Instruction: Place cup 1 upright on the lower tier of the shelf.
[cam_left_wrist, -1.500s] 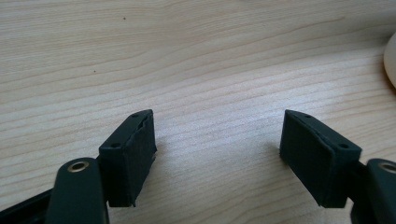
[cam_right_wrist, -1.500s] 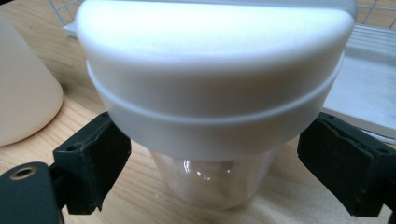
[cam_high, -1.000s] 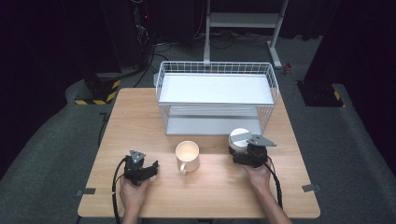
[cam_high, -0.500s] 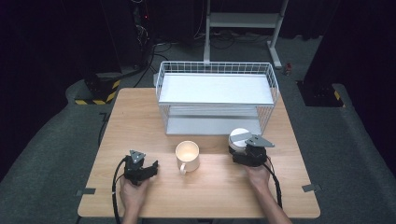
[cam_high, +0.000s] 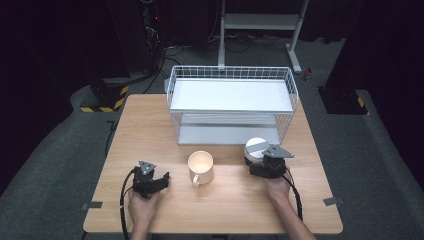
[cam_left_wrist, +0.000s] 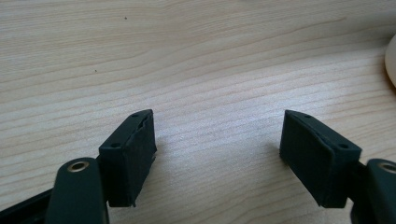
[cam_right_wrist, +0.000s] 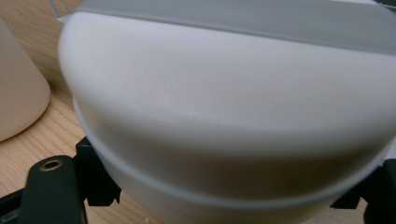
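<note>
**Grip just taken, lift still ahead**

Fingers of the right gripper (cam_high: 260, 161) have just been closing and now clamp the white container (cam_high: 256, 148), standing at three o'clock of the cream mug (cam_high: 200, 167). Left gripper (cam_left_wrist: 217, 156) idles, parted, over bare table (cam_high: 240, 210). Moving it, likely toward the wire rack (cam_high: 231, 102), remains.

— Where does everything sit relative to the wire rack (cam_high: 232, 102)?

— I find the rack at the table's (cam_high: 150, 125) far side. Before it, centre: the mug (cam_high: 201, 167). Before its right end: the round container (cam_high: 256, 149), my right gripper (cam_high: 259, 161) around it. My left gripper (cam_high: 159, 179) lies before its left end.
</note>
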